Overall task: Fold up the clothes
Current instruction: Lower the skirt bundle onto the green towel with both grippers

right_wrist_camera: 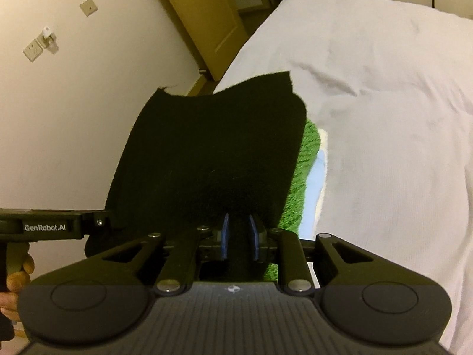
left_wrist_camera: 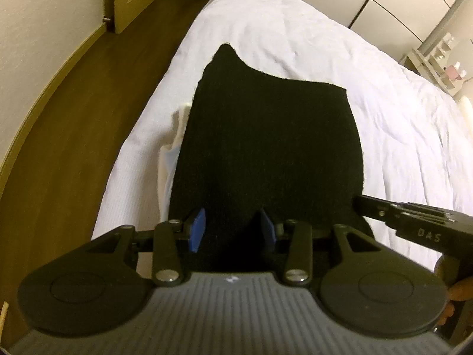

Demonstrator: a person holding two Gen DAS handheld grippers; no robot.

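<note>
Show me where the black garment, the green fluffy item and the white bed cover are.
black garment (left_wrist_camera: 266,148): left wrist view, middle of the cloth.
green fluffy item (right_wrist_camera: 298,186): right wrist view, its exposed strip.
white bed cover (left_wrist_camera: 399,124): left wrist view, bare part.

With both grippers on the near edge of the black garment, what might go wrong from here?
1. The left gripper has wide-set jaws with only a little black garment between them, so that edge may slip out.
2. The garment lies close to the side of the bed and could slide floorward.
3. The right gripper could drag the green fabric beneath.
</note>
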